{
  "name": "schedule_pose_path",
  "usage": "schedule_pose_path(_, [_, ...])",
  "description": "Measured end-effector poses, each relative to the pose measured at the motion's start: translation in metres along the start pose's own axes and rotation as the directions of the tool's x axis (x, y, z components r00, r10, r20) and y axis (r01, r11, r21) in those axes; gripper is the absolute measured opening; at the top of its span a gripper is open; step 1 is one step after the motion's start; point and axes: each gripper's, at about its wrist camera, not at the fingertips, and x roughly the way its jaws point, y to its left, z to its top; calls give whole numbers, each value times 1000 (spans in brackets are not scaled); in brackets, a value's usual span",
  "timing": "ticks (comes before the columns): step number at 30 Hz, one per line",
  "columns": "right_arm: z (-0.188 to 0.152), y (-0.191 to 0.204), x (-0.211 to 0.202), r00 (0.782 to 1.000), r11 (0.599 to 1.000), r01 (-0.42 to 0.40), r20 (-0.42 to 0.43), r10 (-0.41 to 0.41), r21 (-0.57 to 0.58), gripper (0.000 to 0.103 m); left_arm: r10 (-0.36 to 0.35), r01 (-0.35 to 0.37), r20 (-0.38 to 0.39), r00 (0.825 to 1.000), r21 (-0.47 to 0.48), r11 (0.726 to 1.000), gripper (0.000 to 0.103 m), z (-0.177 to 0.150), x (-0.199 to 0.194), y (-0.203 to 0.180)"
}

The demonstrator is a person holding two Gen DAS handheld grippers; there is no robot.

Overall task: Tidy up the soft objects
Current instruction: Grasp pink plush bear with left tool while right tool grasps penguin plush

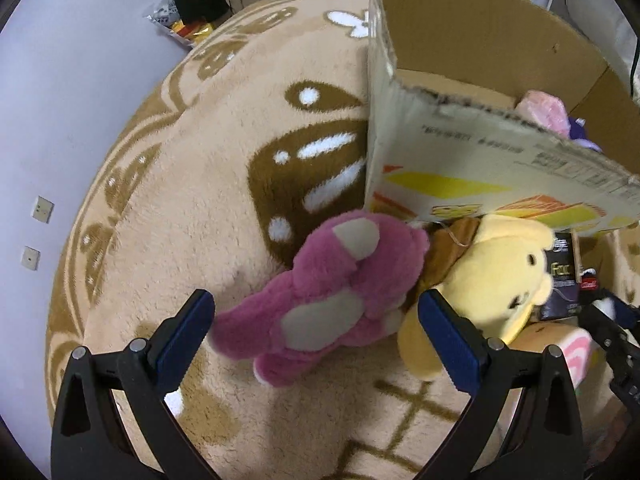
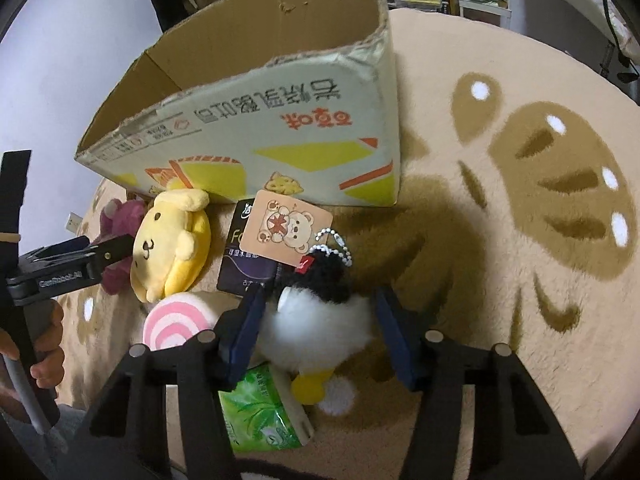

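Observation:
A pink plush bear (image 1: pixel 328 300) lies on the rug in front of the cardboard box (image 1: pixel 472 152). My left gripper (image 1: pixel 316 320) is open with its blue pads on either side of the bear. A yellow plush dog (image 1: pixel 500 280) lies beside the bear, also in the right wrist view (image 2: pixel 172 244). My right gripper (image 2: pixel 316 316) is open around a black-and-white plush penguin (image 2: pixel 320 316) with a bear tag (image 2: pixel 286 232) on a bead chain. Pink and purple plush (image 1: pixel 548 112) sit inside the box.
A pink swirl roll plush (image 2: pixel 180 320), a green tissue pack (image 2: pixel 260 412) and a dark packet (image 2: pixel 244 264) lie near the penguin. The round beige rug (image 2: pixel 520 280) spreads to the right. The left gripper's arm (image 2: pixel 68 268) and a hand (image 2: pixel 44 344) show at left.

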Motion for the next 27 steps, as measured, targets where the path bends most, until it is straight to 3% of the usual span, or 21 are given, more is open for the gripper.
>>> schedule_pose_path(7, [0,-1,10,1000,1000,-16,-17,16,3,59,14,-15,-27,1000,-35,999,101,2,16,2])
schedule_pose_path(11, [-1,-4,13,1000,1000,-20,-16,20,7,51,25,-27,-32,999,-55,998,101,2,23,3])
schedule_pose_path(15, [-4,-2,18,1000,1000,-14,-24,14,-4,49,12,-15,-34,999,-74,997,101,1,26,6])
schedule_pose_path(17, [-5,0,20,999,1000,-28,-35,28,-2,40,3,-6,-36,999,-90,996,99,0,26,7])
schedule_pose_path(20, [-9,5,20,999,1000,-17,-34,16,-22,33,-8,4,-37,999,-103,995,96,0,26,10])
schedule_pose_path(27, [-13,6,19,999,999,-35,-20,34,-9,33,-38,34,-26,999,-113,993,92,-1,25,14])
